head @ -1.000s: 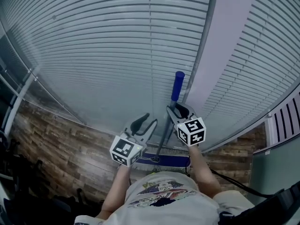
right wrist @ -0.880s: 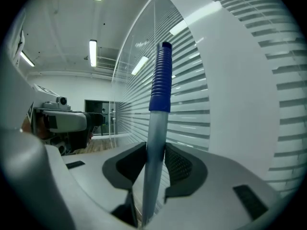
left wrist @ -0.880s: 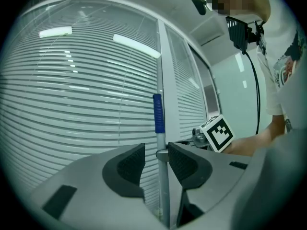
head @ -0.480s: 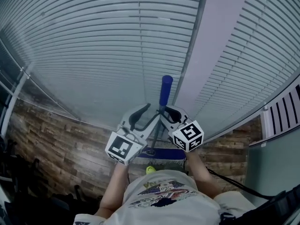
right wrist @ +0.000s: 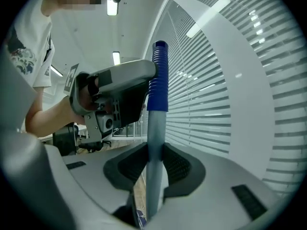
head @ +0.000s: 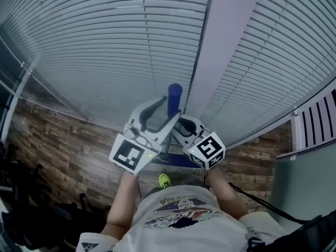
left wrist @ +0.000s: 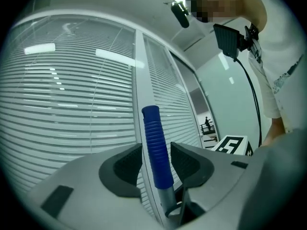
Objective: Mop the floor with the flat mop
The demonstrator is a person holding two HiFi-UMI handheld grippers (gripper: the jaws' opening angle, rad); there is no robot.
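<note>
Near six o'clock the right gripper (right wrist: 154, 164), jaws just closing, pinches the grey-metal-poled flat mop (right wrist: 154, 128). The left gripper (left wrist: 157, 159), jaws spread and just opening, straddles its ribbed blue grip (left wrist: 154, 138). Pole upright, grip toward twelve, before white slatted blinds (head: 105, 46).

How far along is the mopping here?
Done: right claw, jaws just closing, clamps the mop shaft. In hand: left claw, jaws just opening, stands loose round the blue grip. Left: apparently the whole wood floor; no wet track shows.
</note>
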